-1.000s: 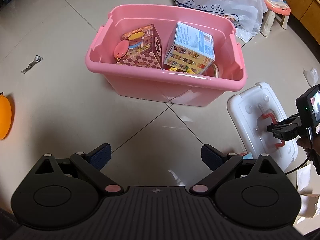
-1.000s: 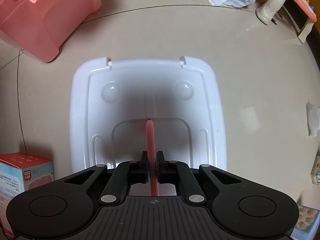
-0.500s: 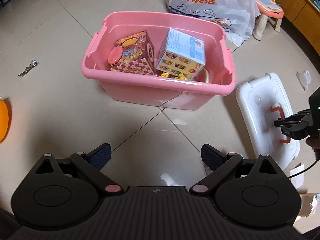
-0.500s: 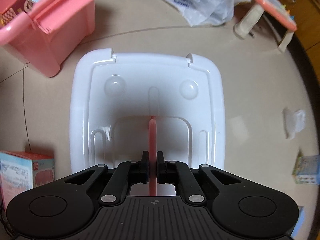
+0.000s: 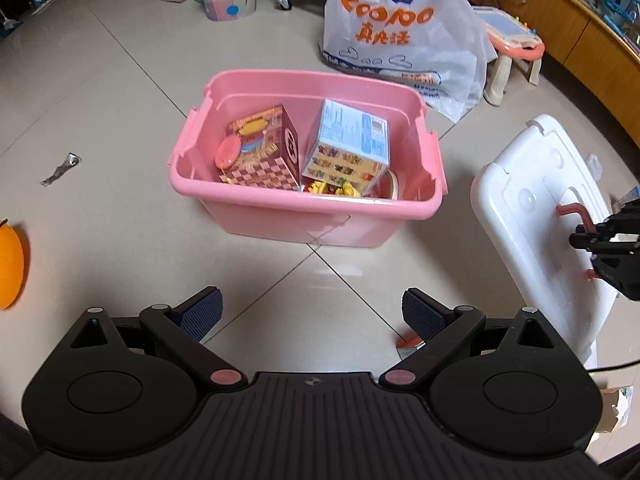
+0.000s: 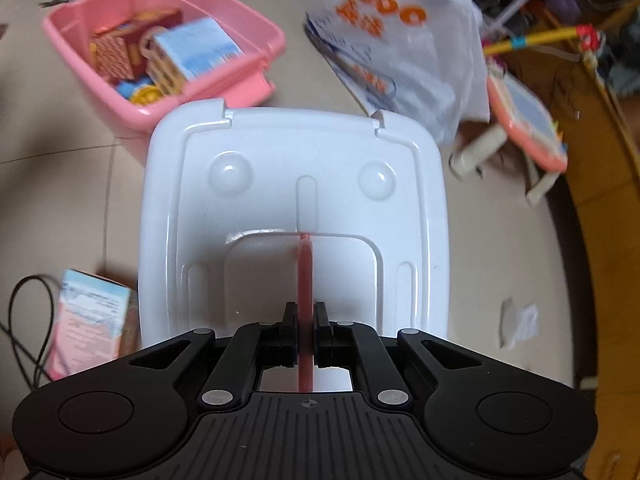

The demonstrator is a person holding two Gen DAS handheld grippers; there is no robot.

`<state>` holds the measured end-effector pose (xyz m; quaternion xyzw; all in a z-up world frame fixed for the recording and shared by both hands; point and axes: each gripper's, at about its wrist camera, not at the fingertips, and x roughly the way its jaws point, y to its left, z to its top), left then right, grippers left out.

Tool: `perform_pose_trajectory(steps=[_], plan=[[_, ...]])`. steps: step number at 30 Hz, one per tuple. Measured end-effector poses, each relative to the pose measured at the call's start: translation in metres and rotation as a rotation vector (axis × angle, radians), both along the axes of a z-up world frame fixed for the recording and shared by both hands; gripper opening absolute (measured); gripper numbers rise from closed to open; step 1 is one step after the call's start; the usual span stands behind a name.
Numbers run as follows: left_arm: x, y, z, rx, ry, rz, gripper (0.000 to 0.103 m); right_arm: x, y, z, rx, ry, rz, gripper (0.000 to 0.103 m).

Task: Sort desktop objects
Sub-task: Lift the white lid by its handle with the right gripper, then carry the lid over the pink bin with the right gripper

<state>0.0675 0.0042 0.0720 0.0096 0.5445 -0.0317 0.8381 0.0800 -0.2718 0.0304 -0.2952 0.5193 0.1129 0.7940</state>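
Note:
A pink storage bin (image 5: 248, 200) stands open on the tiled floor; it also shows in the right wrist view (image 6: 256, 44). It holds a checkered box (image 5: 264, 152), a blue-topped box (image 5: 348, 144) and small toys. My right gripper (image 6: 306, 332) is shut on the pink handle (image 6: 305, 280) of the white lid (image 6: 240, 216) and holds the lid tilted above the floor, right of the bin (image 5: 532, 216). My left gripper (image 5: 312, 312) is open and empty over the floor in front of the bin.
A printed white plastic bag (image 5: 400, 40) and a small pink drawing table (image 5: 512, 40) stand behind the bin. A pale blue-and-pink box (image 6: 92, 316) lies left of the lid. An orange object (image 5: 10, 268) lies at the far left. A wooden cabinet (image 5: 580, 28) lines the right.
My right gripper has lifted the white lid off the floor by its handle and tilted it up. Both views have risen and pulled back, showing more of the room.

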Motion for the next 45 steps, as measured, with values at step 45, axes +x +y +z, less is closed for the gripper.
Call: perform_pose_trajectory(steps=[45], plan=[[0.011,0.096,0.007,-0.087,0.003,0.247,0.099,0.036,0.233,0.037,-0.197,-0.095,0.666,0.007]])
